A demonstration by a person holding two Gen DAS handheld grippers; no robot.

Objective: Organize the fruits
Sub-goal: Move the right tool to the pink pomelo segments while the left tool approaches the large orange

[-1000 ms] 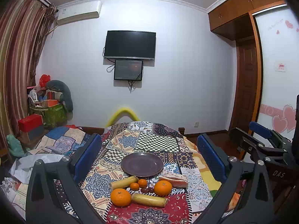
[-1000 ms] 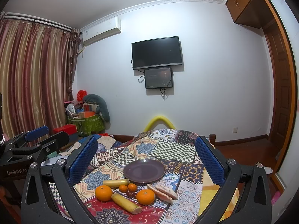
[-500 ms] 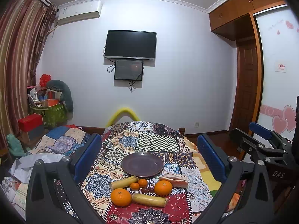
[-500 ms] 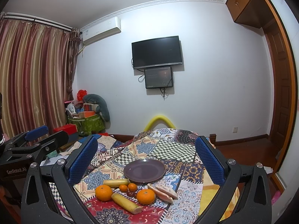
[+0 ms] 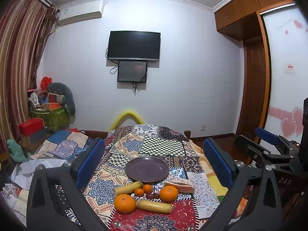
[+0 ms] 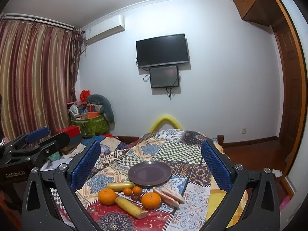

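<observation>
An empty dark purple plate (image 5: 147, 169) (image 6: 149, 173) sits mid-table on a patchwork cloth. In front of it lie two large oranges (image 5: 124, 203) (image 5: 168, 193), two small oranges (image 5: 143, 190), two banana pieces (image 5: 154, 205) (image 5: 128, 187), dark grapes (image 5: 153, 195) and pink fruit slices (image 5: 181, 183). My left gripper (image 5: 154, 161) is open and empty, held above and short of the fruit. My right gripper (image 6: 150, 163) is open and empty, likewise back from the fruit. Each gripper shows at the side of the other's view (image 5: 269, 150) (image 6: 32, 146).
The patchwork-covered table (image 5: 161, 144) has a yellow chair back (image 5: 128, 116) at its far end. A bed with a quilt (image 5: 57, 146) lies left, with boxes and a green bag (image 5: 52, 115) by the curtain. A TV (image 5: 133, 45) hangs on the far wall.
</observation>
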